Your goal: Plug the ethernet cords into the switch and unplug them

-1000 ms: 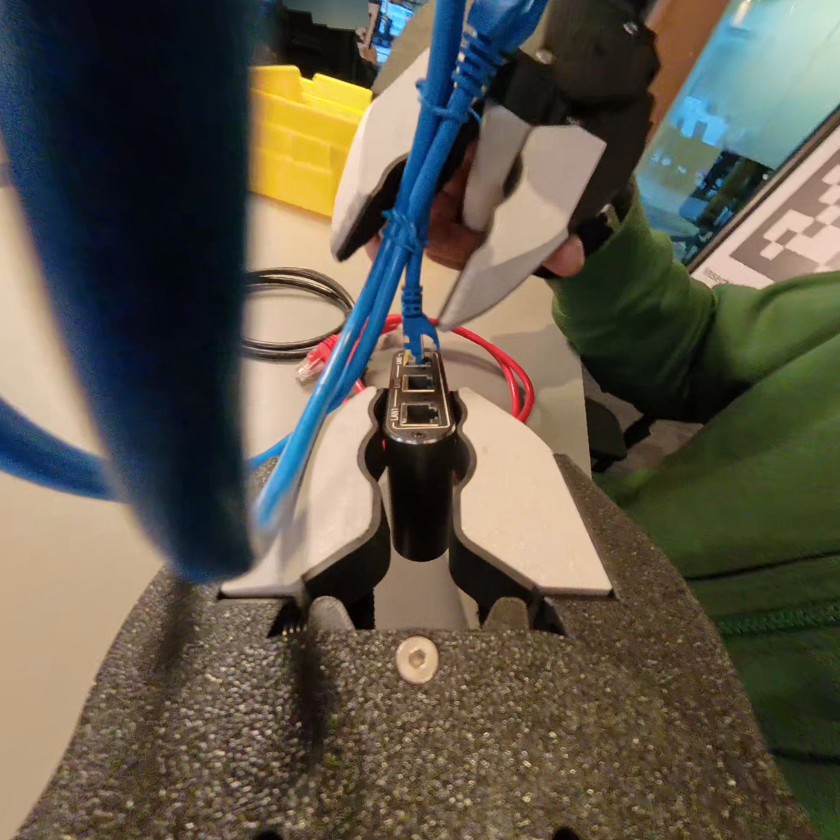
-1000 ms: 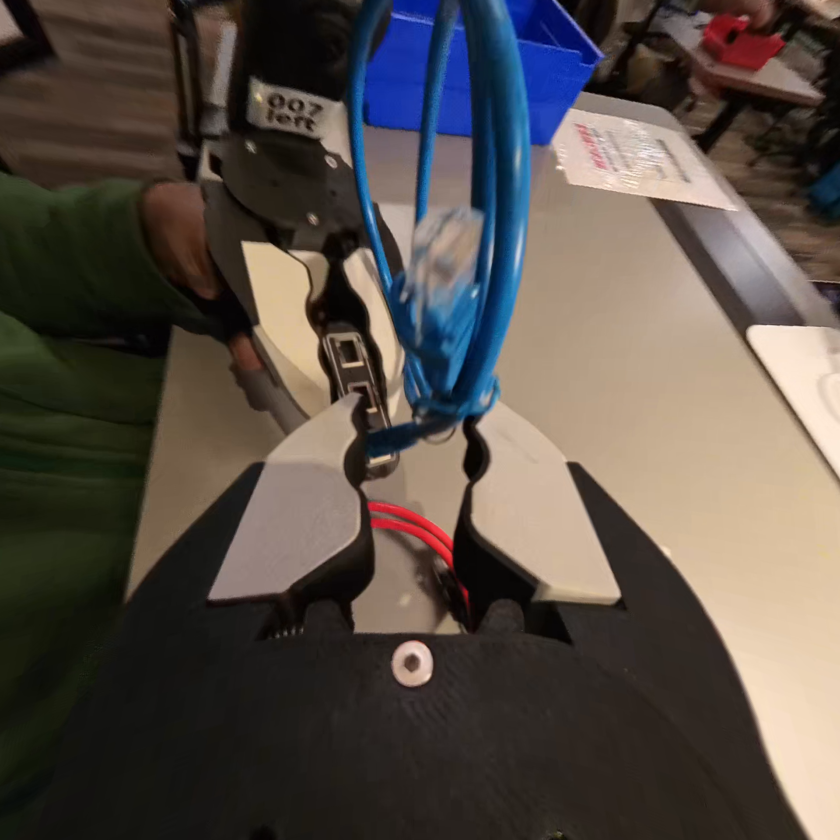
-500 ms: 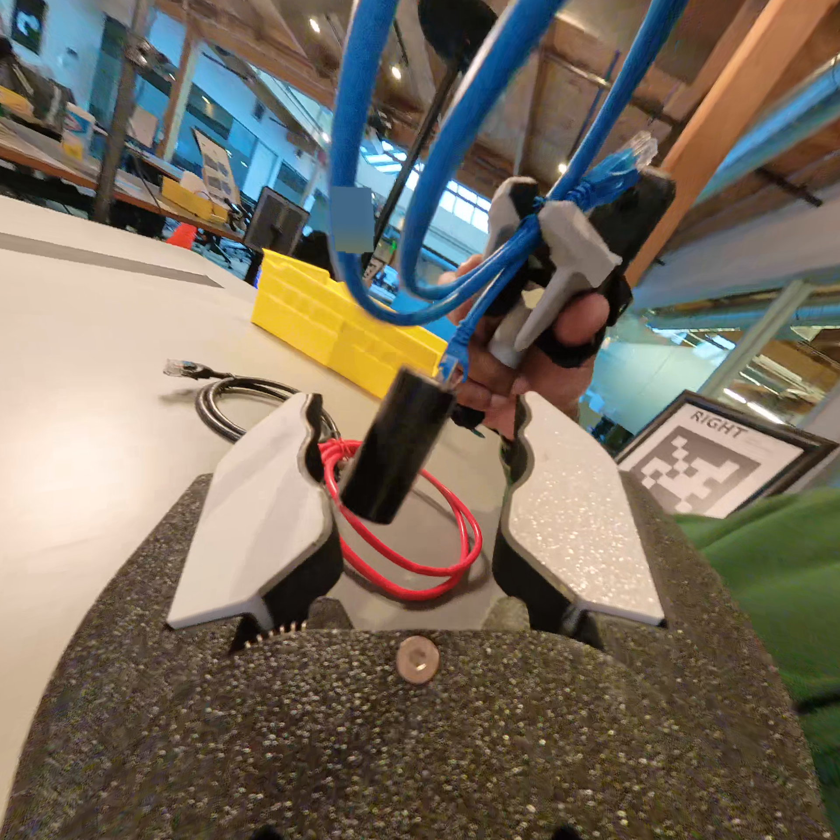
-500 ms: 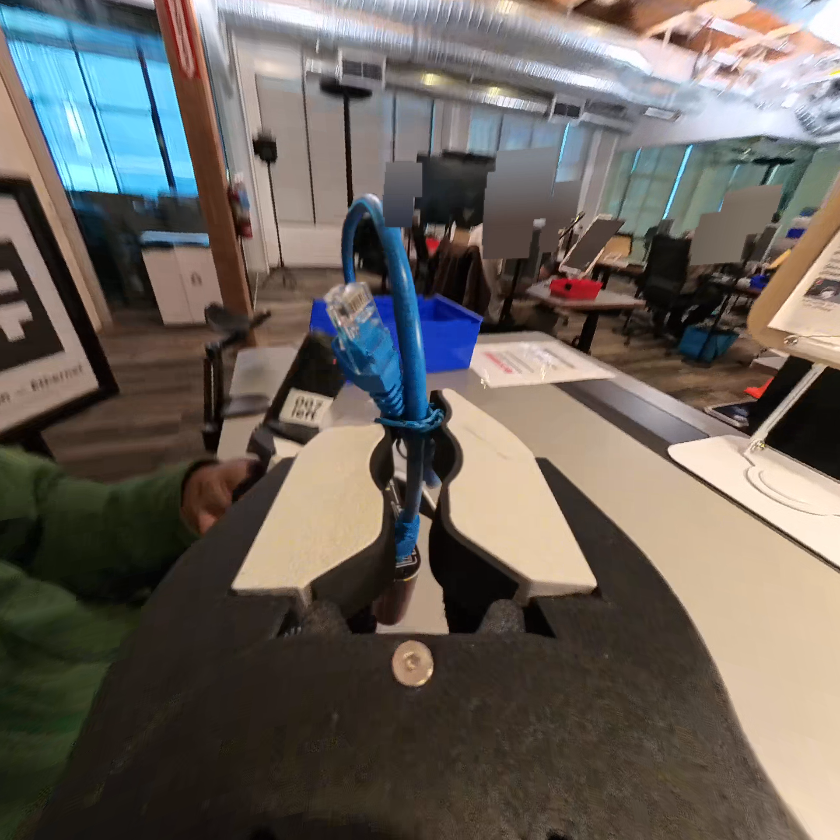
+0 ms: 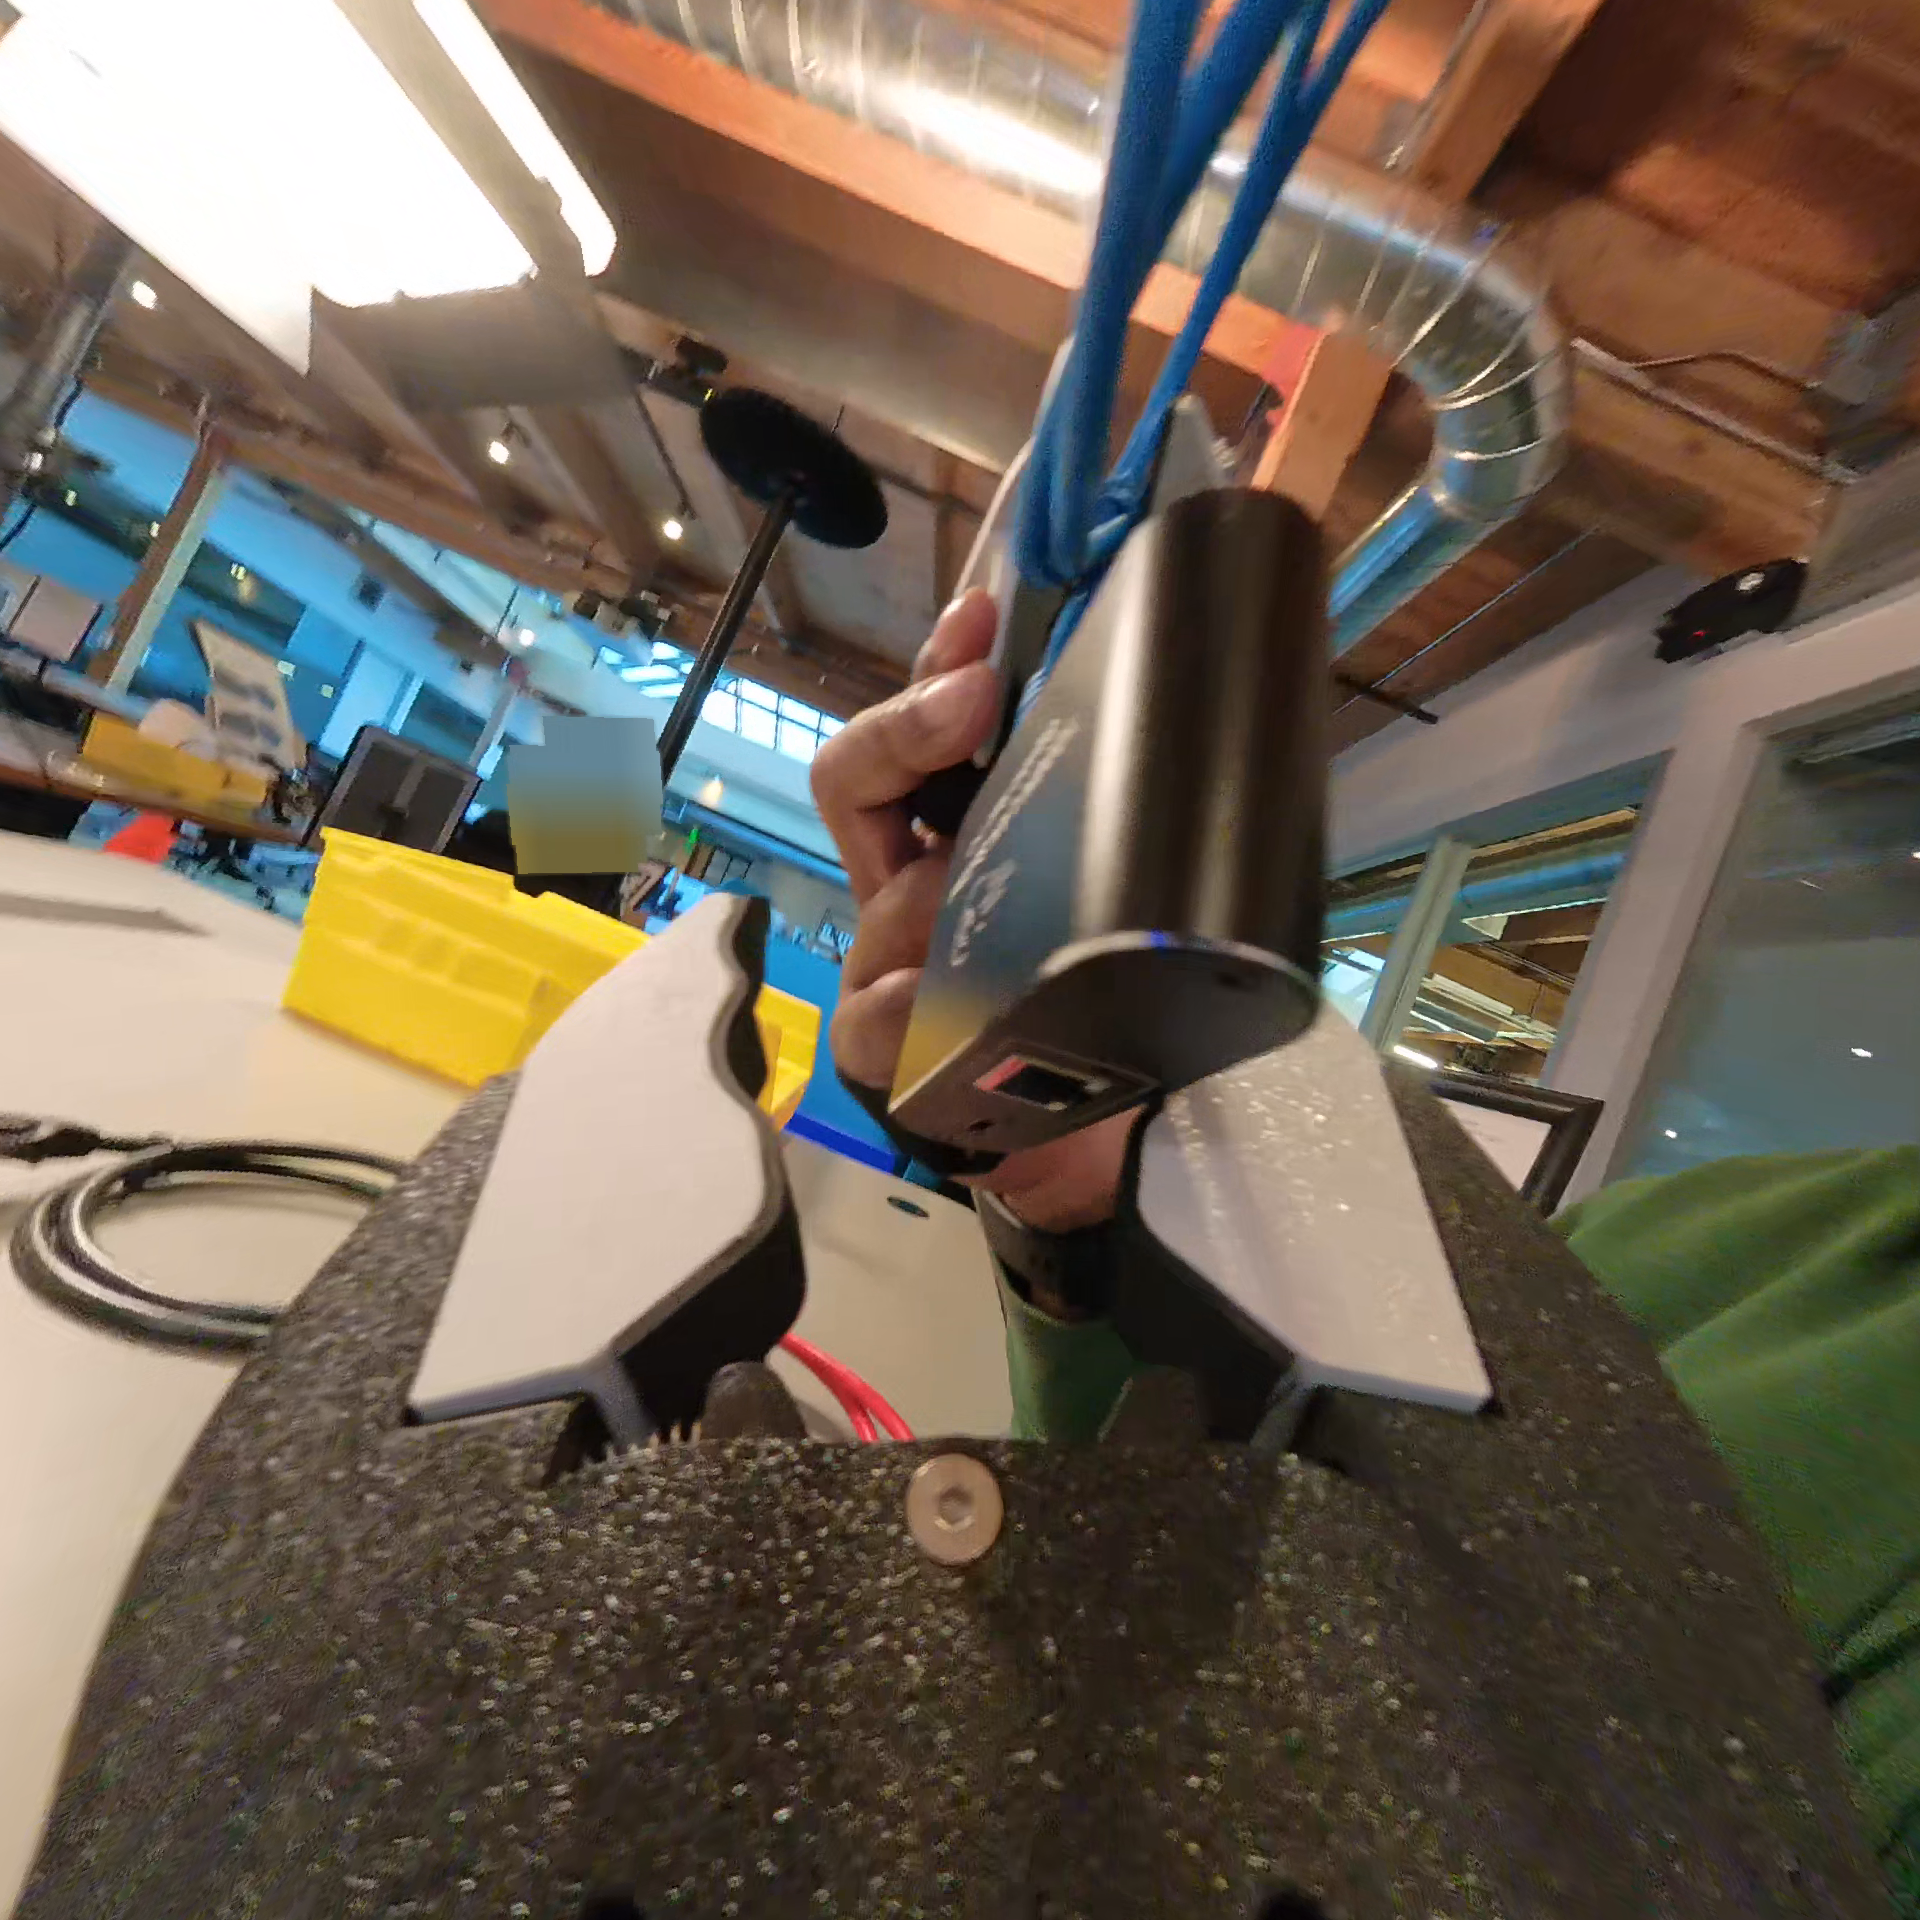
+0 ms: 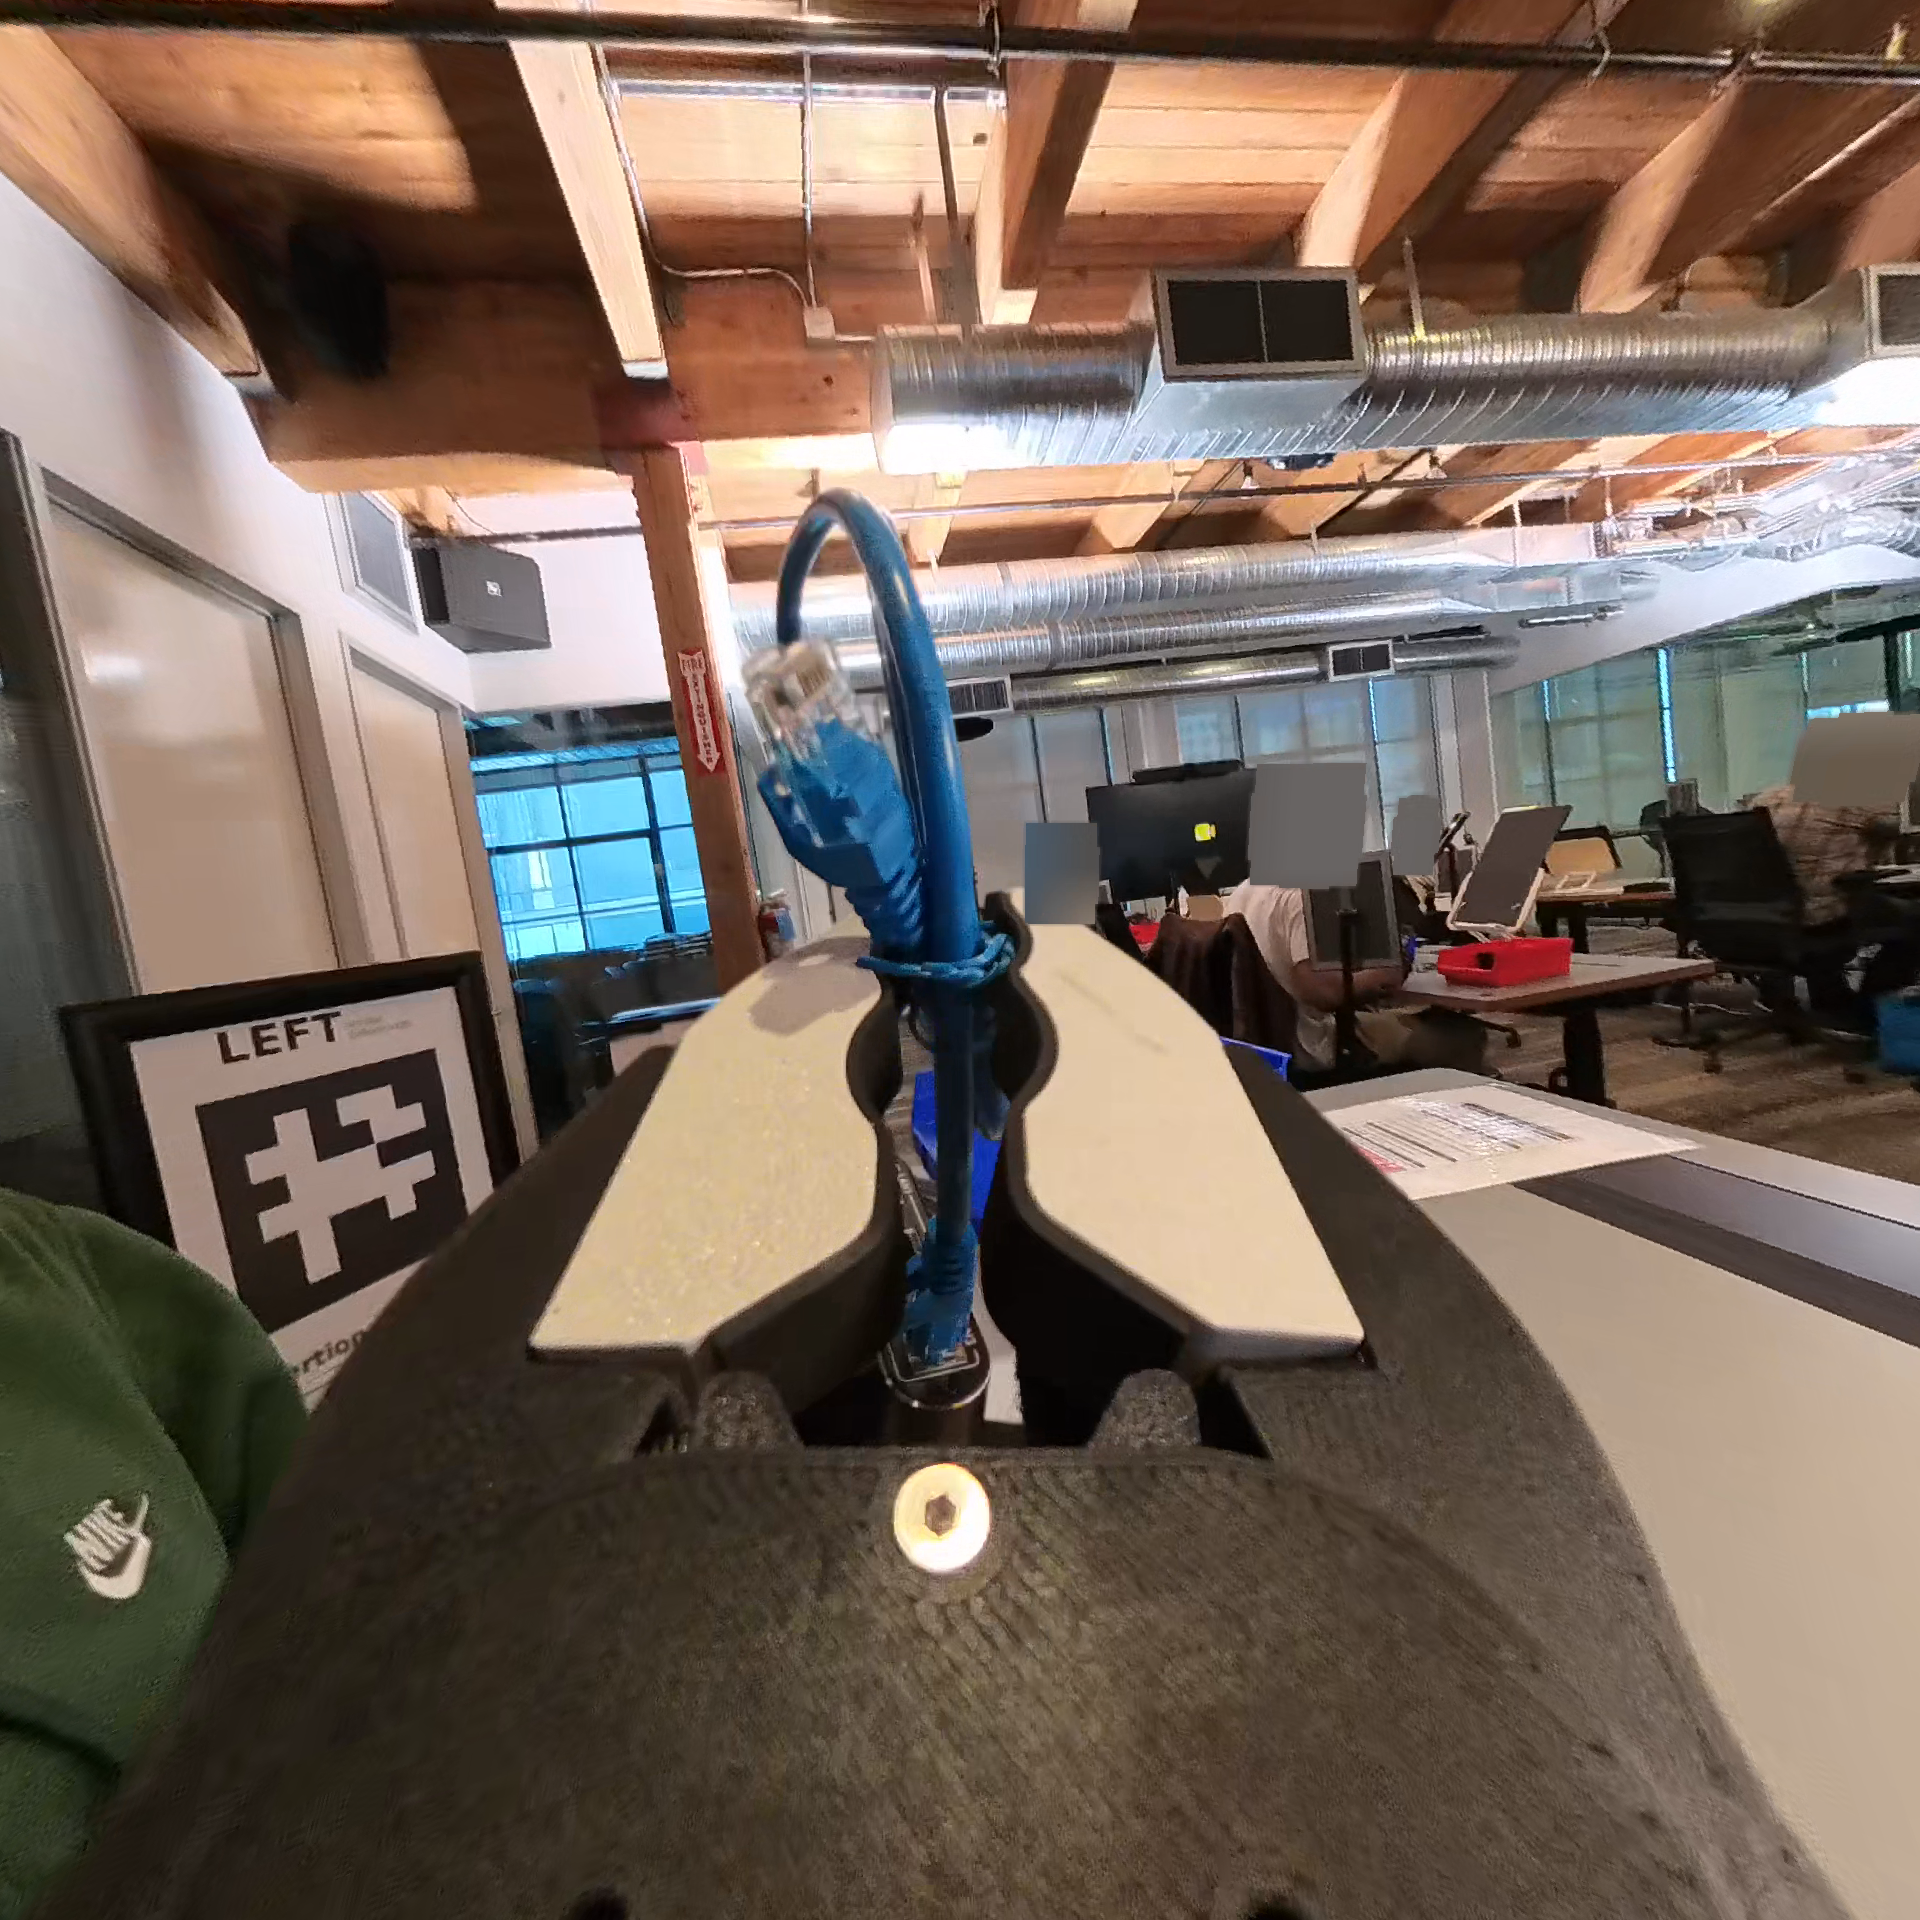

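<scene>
The black switch hangs in the air from the blue ethernet cord, tilted, its end port facing the left wrist view. My left gripper is open and empty, its fingers spread wide just below the switch. My right gripper is shut on the tied bundle of the blue cord. One plug sits in a port of the switch, low between the fingers. The cord's free plug sticks up above the fingertips. The right gripper's hand shows behind the switch.
A yellow bin, a black cable coil and a red cable lie on the grey table. A framed marker sign, a blue bin and a paper sheet are around. A green sleeve is at the right. Some 10 centimeters of space lies between my two pairs of fingers.
My left gripper opened and let go of the switch. My right gripper closed on the blue cord and lifted it, so the switch now dangles from it. Both views tilted upward.
</scene>
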The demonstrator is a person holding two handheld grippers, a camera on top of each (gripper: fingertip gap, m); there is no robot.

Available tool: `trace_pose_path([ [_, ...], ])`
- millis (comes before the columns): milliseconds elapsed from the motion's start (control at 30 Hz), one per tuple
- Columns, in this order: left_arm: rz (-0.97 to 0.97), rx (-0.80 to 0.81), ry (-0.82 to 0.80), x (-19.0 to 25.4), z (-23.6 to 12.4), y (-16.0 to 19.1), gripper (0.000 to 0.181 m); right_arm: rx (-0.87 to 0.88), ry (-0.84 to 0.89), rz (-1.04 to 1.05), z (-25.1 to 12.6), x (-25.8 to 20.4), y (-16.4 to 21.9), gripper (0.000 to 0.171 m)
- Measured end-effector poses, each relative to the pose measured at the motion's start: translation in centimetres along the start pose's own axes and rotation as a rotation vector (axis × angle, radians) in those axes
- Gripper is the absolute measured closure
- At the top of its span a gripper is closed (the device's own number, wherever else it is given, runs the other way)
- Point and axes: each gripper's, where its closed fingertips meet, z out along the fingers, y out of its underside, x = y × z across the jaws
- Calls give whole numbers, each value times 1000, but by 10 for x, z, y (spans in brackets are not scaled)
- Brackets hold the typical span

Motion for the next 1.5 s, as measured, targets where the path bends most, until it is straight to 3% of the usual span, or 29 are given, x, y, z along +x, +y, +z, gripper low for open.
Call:
trace_pose_path([
  [200,86,73,16,8,-8,-14,146,-20,68,26,-7,15,12,158],
  [367,97,64,-30,0,-13,-16,151,-58,159,-41,-16,30,24,155],
  [567,175,117,-118,-6,-26,-32,153,-219,220,-118,-30,39,46,133],
  [733,226,148,-173,-10,-34,-42,152,-375,156,-102,-41,34,75,136],
  [900,315,29,-200,-9,-26,-27,153,-443,25,61,-40,19,106,136],
  [1000,364,-41,-182,-4,-20,-16,152,-471,-8,21,-38,11,113,136],
  [1100,352,-59,-183,-5,-20,-13,152,-475,-38,13,-38,5,114,146],
  [1500,236,-48,-164,-10,-23,-12,153,-447,18,-64,-43,14,105,148],
])
